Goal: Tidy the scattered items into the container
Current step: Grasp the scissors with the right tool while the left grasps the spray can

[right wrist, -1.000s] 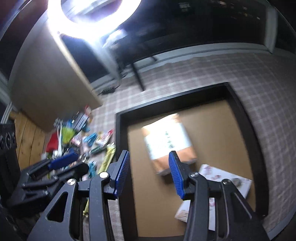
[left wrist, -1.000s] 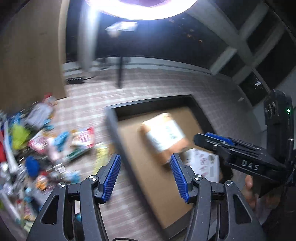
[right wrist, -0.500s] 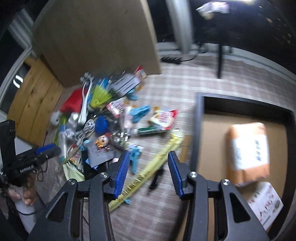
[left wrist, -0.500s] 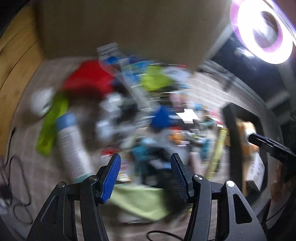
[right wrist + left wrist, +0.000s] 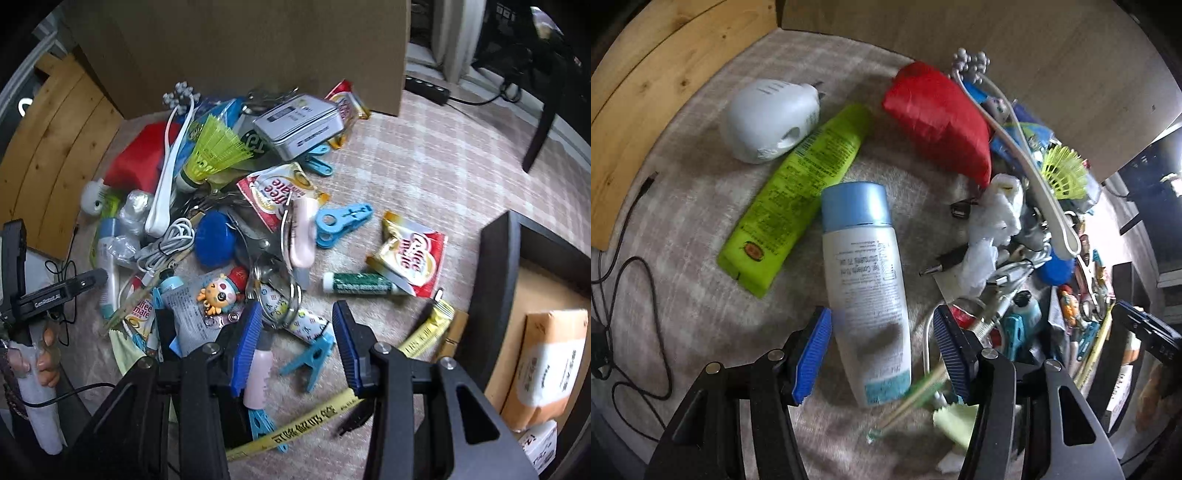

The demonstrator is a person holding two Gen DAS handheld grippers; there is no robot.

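My left gripper (image 5: 881, 349) is open, its jaws on either side of a white bottle with a blue cap (image 5: 864, 280) lying on the carpet. A green tube (image 5: 798, 188), a white plastic object (image 5: 768, 118) and a red pouch (image 5: 942, 118) lie beyond it. My right gripper (image 5: 295, 347) is open over a pile of items: a patterned tube (image 5: 295, 317), a blue clip (image 5: 310, 354), a yellow tape (image 5: 332, 413). The dark container (image 5: 495, 295) with a brown packet (image 5: 550, 365) is at the right.
Coffee creamer sachets (image 5: 410, 251), a green stick (image 5: 358, 284), a grey tin (image 5: 299, 125), a yellow shuttlecock (image 5: 218, 151) and a white cable (image 5: 166, 243) are scattered around. A cardboard wall (image 5: 258, 48) stands behind. Black cables (image 5: 628, 295) trail at the left.
Both grippers swung left from the container to the item pile. My left gripper came down close around the white bottle; the right one dropped lower over the pile.
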